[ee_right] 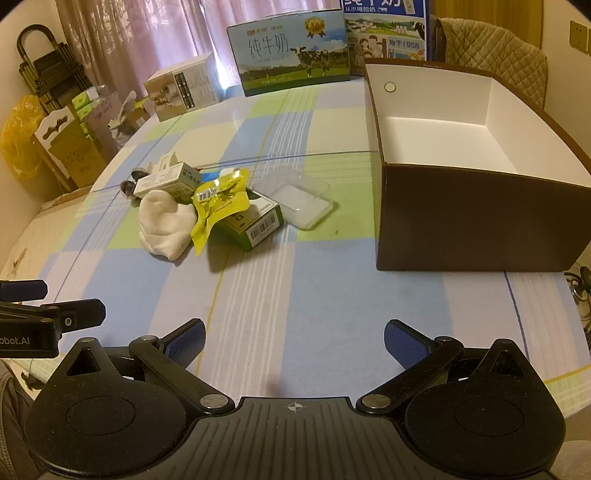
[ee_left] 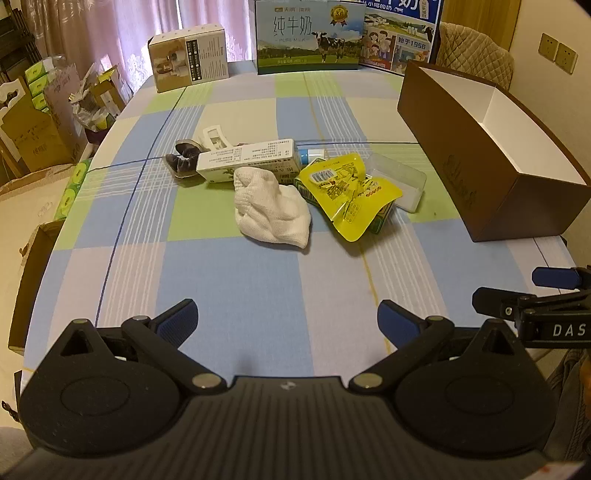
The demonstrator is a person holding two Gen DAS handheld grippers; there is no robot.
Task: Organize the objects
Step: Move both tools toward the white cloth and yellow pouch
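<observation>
L wrist: left gripper (ee_left: 287, 319) jaws wide, empty, above bare checked cloth (ee_left: 236, 280). Pile mid-table: white sock (ee_left: 271, 208) nearest, yellow pouch (ee_left: 349, 194) on green box (ee_left: 382, 218), carton (ee_left: 247, 158), dark item (ee_left: 183, 160) far left, clear tray (ee_left: 400, 181) toward brown box (ee_left: 487, 162). Right gripper (ee_left: 517, 291) pokes in at right edge.

R wrist: right gripper (ee_right: 294, 341) jaws wide, empty. Pile (ee_right: 207, 206) ahead-left, brown box (ee_right: 476, 221) ahead-right, open, white inside. Milk cartons (ee_right: 291, 55) at far edge. Path to the pile unobstructed.

You are working in a home: behind the checked-cloth table (ee_left: 236, 280) hang pink curtains (ee_left: 147, 29), with milk cartons (ee_left: 308, 37) and a quilted chair (ee_left: 476, 51) beside it.
</observation>
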